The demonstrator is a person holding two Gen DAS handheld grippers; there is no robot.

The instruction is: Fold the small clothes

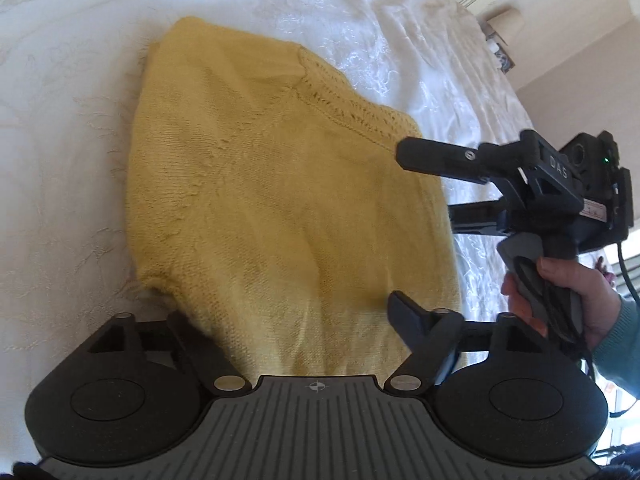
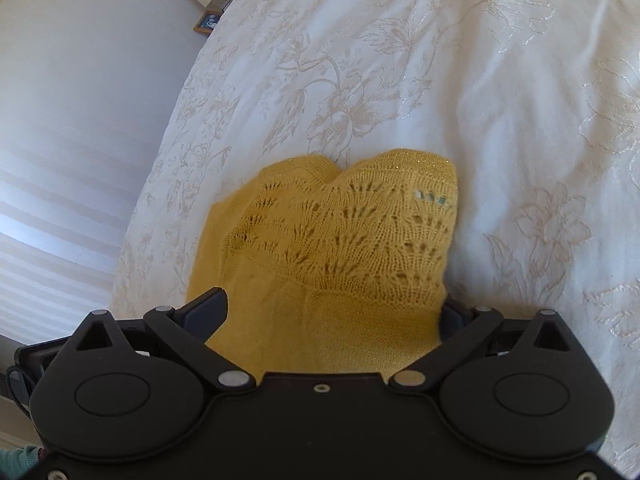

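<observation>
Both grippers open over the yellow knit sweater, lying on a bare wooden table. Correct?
Not quite. The yellow knit sweater lies on a white floral-embroidered bedspread, not a bare wooden table; the right wrist view shows the pattern best. The rest holds: the left gripper and right gripper are both open, fingers spread to either side of the knit.

A small mustard-yellow knitted sweater lies flat on a white bedspread with a pale floral pattern. Most of it is plain smooth knit; one end carries an openwork lace band with a ribbed edge. That lacy end is doubled over the plain part.
</observation>
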